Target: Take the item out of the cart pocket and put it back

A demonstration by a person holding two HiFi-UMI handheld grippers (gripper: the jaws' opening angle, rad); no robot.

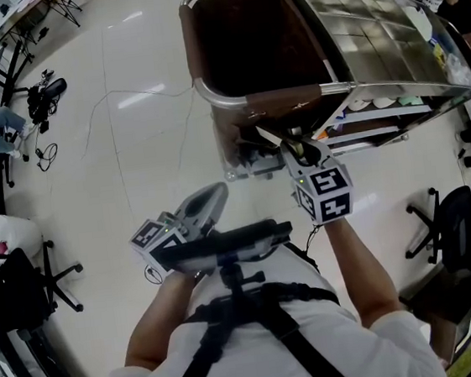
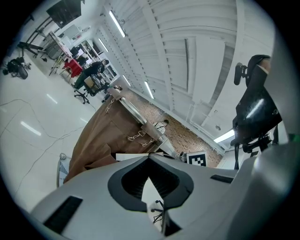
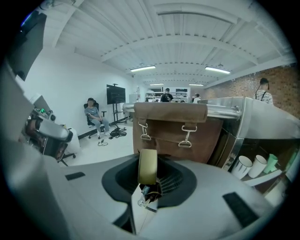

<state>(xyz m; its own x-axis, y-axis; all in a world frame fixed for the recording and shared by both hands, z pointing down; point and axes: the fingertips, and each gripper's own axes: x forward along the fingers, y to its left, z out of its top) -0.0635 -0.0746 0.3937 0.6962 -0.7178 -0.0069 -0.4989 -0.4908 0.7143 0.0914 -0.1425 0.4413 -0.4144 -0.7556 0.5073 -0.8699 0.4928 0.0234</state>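
We see a big shiny white floor (image 1: 130, 153). On it, at the far side, stands the cart (image 1: 370, 33), with a flat metal top on its right part. On the left part of the cart hangs the brown pocket (image 1: 245, 47), a soft bag with its mouth open at the top. In the right gripper view the front of the pocket shows two little metal clips. A black chair (image 1: 28, 292) stands at the left and another black chair (image 1: 455, 222) at the right, both well apart from the cart. Our left gripper (image 2: 149, 157) is held near our body, on the left, and points across the room. Its claw is pressed together at the tips and there is nothing in it. Our right gripper (image 3: 148, 159) is held out to the near end of the cart, tipped a bit down. Its claw is pinching the item (image 3: 148, 171), a flat yellow-green thing that stands up on its edge between the two sides of the claw. The item is out of the pocket, just on the near side of it. Some white cups (image 3: 248, 166) sit on a low shelf of the cart, right of the pocket.
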